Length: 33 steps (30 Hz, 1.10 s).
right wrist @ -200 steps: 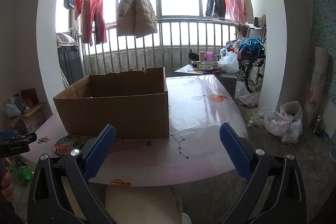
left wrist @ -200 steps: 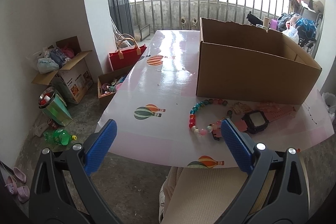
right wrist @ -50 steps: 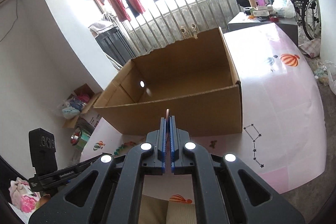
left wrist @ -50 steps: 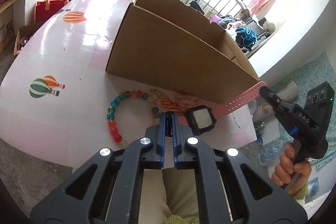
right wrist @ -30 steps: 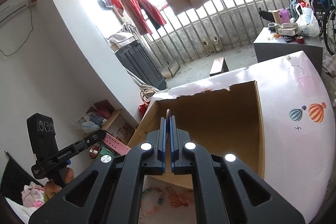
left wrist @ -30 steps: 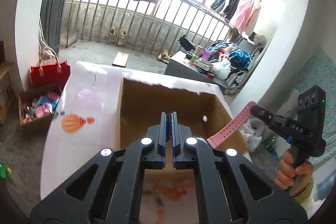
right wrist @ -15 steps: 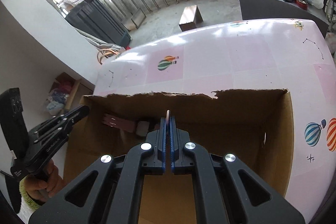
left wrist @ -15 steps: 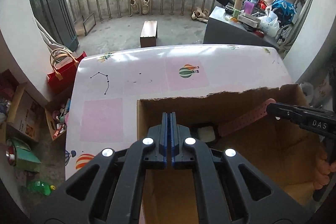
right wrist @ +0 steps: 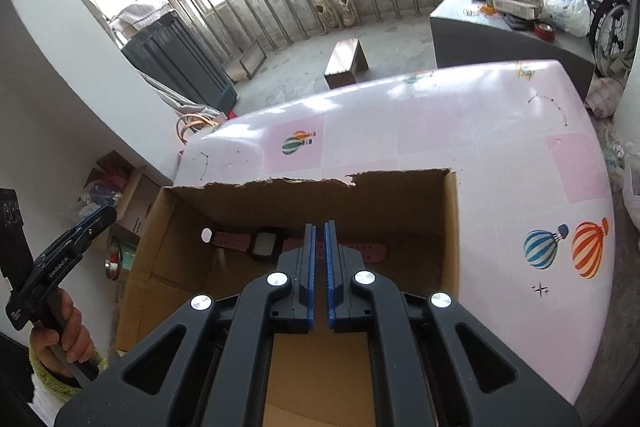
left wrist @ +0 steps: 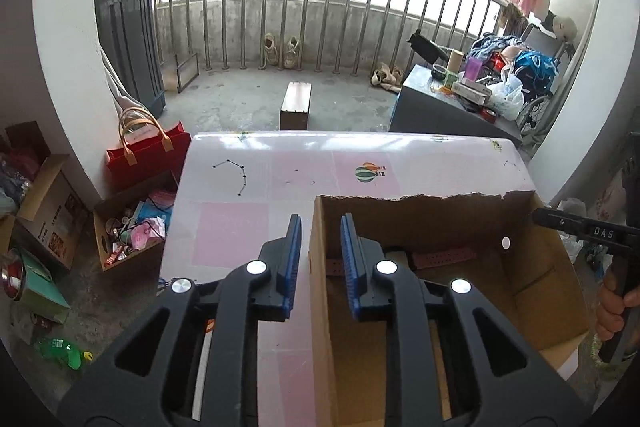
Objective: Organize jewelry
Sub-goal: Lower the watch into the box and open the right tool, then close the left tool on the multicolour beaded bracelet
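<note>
The pink-strapped watch lies flat on the floor of the open cardboard box, against its far wall. My right gripper hovers above it, shut, with nothing between its pads. In the left wrist view the watch strap shows past my right finger, inside the same box. My left gripper hangs over the box's left wall. Its jaws are opening and hold nothing. The right gripper's tip reaches in from the right, held by a hand. The left gripper's tip shows at the left.
The box stands on a table with a pink balloon-print cloth. On the floor at the left are a red bag and open cartons. Beyond the table stand a wooden stool and a cluttered grey side table.
The watch has left both grippers and now lies on the box floor. My left jaws have parted and that gripper has shifted left over the box's side wall. The right gripper drew back.
</note>
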Available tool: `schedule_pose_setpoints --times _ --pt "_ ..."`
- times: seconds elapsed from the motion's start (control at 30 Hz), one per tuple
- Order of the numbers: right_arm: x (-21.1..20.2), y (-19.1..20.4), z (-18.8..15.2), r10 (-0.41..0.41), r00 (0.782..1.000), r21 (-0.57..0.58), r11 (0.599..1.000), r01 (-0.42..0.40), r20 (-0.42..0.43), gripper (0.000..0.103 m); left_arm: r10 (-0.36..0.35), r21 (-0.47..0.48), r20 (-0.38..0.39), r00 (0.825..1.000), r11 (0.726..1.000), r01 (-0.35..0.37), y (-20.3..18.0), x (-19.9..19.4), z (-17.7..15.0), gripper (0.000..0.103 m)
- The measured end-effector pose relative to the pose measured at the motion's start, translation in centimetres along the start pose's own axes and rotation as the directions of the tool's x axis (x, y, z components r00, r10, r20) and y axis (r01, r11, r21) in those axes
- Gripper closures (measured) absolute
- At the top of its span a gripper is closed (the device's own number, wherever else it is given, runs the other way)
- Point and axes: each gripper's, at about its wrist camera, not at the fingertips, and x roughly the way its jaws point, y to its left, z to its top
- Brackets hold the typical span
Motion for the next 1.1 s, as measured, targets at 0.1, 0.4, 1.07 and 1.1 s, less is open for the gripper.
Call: schedule_pose_setpoints --times 0.1,0.4,1.07,1.1 --pt "-4.4 1.0 -2.0 0.023 0.993 -0.046 0.999 -0.018 0.113 0.098 0.013 0.003 0.072 0.997 1.000 -0.013 0.7 -4.7 -1.7 0.070" --pt "-13.0 7.0 -17.1 0.093 0.892 -0.283 0.958 0.040 0.442 0.055 0.038 0.039 0.177 0.983 0.998 -0.046 0.6 -13.4 -12.7 0.052" --pt "2.1 13.0 -26.8 0.141 0.988 -0.423 0.900 -0.103 0.060 0.073 -0.036 0.195 -0.045 0.998 0.980 0.044 -1.4 -3.6 -26.2 0.065" --pt "2.2 12.8 -26.7 0.140 0.988 -0.421 0.901 -0.102 0.061 0.073 -0.036 0.190 -0.052 0.998 0.981 0.045 -1.4 -3.3 -26.4 0.067"
